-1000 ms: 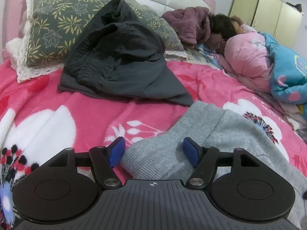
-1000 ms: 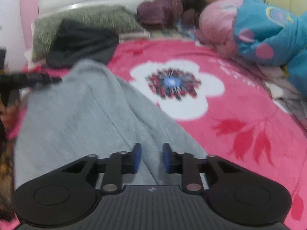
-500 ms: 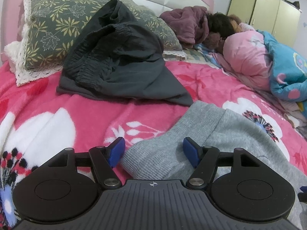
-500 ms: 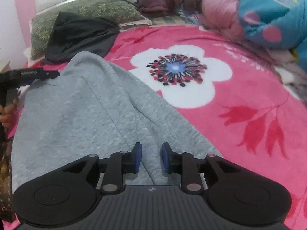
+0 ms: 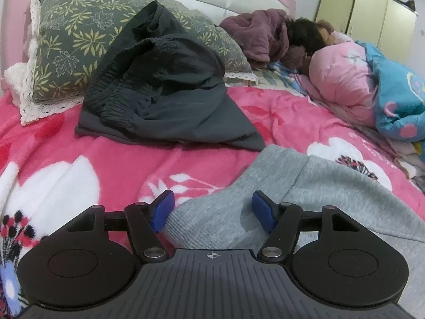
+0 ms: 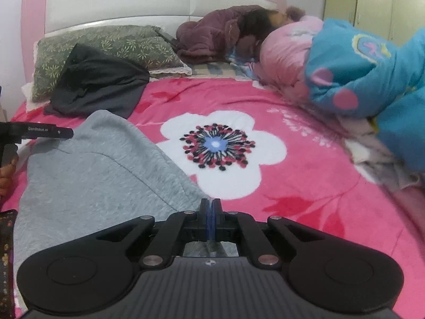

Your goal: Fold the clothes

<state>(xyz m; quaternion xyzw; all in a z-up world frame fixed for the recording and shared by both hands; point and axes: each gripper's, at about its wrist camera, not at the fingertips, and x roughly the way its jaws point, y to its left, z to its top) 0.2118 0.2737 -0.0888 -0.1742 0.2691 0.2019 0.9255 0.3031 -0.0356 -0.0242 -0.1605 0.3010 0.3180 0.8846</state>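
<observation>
Left wrist view: my left tool (image 5: 212, 208) is released, blue pads (image 5: 162, 210) wide apart, straddling the ribbed hem end of the grey garment (image 5: 305, 196). Pads not touching the cloth as far as I can tell. The garment lies on the bed's pink floral blanket (image 5: 106, 159), running from the tool off toward the right edge of the bed. Past it, a dark grey garment (image 5: 164, 98) sits in a crumpled heap near the head end of the bed, half leaning on a green leaf-print pillow (image 5: 69, 40) with a lace border. Right of the pillow there's a maroon fleece bundle (image 5: 260, 34), then a rolled pink and blue quilt (image 5: 372, 87) along the right side of the bed. Yellowish wardrobe doors (image 5: 372, 13) behind.

Right wrist view: my right tool (image 6: 210, 218) is clenched, pads pressed together on an edge of the grey garment (image 6: 93, 180); a bit of grey cloth shows in the gap behind the pads. The garment spreads left and away from this tool over the blanket (image 6: 305, 186), a big white flower print beside it. At the left edge I see the left tool (image 6: 39, 133) side-on at the garment's far end, with a person's fingers (image 6: 6, 175) below it. Dark garment (image 6: 98, 90) and pillow (image 6: 111, 45) sit at the head end below the pink and white headboard (image 6: 132, 5); quilt (image 6: 358, 74) on the right.
</observation>
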